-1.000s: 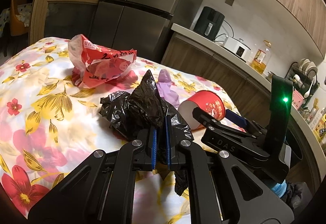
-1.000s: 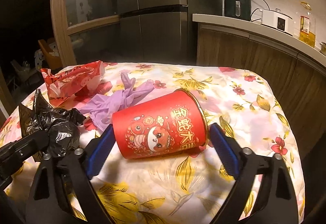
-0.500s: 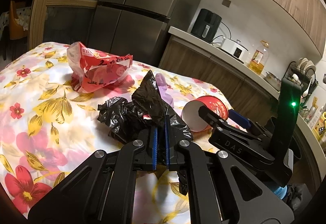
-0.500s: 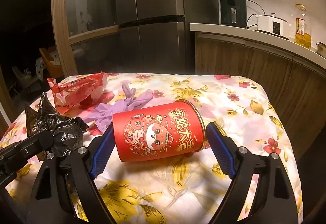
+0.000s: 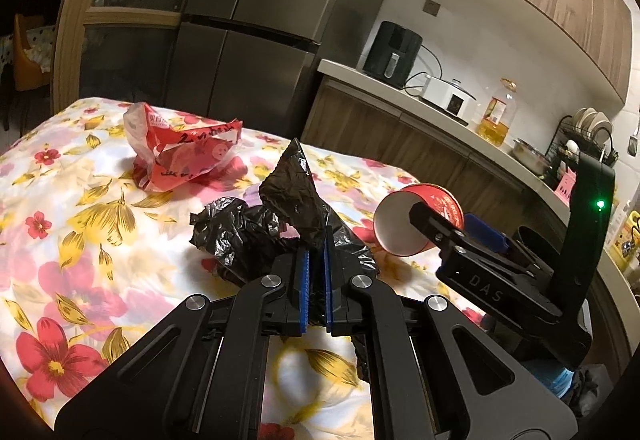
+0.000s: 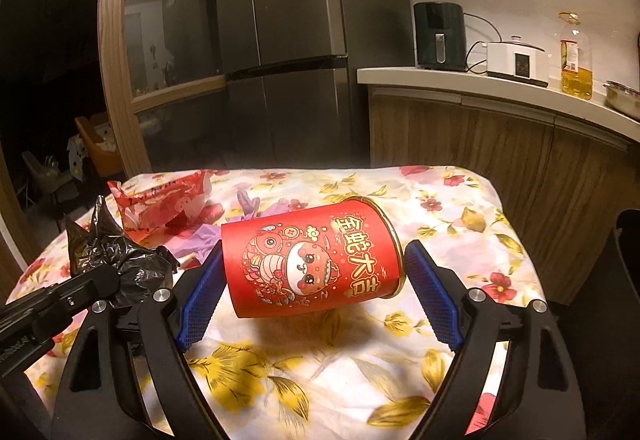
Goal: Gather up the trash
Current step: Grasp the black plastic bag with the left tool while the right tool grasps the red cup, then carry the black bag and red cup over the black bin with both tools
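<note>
Left tool (image 5: 315, 260) pinches the black bag (image 5: 280, 224); right tool (image 6: 312, 280) seemingly grips the red can (image 6: 312, 260), contact unclear.

A table covered by a floral cloth (image 6: 472, 207), printed with red and yellow flowers, carries everything here. On it lie a crumpled red-and-white plastic bag (image 5: 182, 151) toward the far left, a purple glove (image 6: 248, 211) just beside that bag, and part of a crinkled black bag (image 5: 236, 232) nearer the front edge. The red tube (image 6: 312, 260) seems to be clear of the cloth, with a shadow beneath it, though contact cannot be ruled out.
</note>
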### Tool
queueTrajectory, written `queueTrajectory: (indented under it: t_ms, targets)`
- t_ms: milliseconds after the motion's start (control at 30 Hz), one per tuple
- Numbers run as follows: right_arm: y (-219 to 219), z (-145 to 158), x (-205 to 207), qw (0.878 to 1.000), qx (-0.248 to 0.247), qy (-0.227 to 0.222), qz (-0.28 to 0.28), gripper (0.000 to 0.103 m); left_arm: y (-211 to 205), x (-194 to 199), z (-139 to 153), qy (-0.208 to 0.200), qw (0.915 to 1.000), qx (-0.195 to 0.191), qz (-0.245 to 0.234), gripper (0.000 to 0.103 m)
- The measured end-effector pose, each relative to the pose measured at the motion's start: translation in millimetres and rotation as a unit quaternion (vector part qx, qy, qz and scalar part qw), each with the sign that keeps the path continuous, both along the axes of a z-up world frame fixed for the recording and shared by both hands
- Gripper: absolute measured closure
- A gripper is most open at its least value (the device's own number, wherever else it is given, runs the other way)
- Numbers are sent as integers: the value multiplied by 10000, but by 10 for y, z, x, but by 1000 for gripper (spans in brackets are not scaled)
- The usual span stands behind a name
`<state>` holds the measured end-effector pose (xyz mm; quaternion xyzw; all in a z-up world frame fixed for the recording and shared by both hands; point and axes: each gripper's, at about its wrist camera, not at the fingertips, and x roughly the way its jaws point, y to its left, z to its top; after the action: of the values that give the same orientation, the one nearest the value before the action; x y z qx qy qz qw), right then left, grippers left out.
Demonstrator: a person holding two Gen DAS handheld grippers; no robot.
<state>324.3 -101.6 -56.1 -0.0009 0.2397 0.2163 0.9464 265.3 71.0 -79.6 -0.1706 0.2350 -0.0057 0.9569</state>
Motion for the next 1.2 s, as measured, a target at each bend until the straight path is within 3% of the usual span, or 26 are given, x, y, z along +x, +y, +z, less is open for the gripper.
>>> queueTrajectory:
  t_ms: [700, 1200]
  targets:
    - [-873, 405, -465, 9963, 348, -415, -671, 20, -653, -123, 329, -349, 9979, 202, -501, 99]
    - [-1506, 520, -653, 9895, 822, -418, -1116, 21, -1262, -45, 565, -525, 9928, 479, -969, 99]
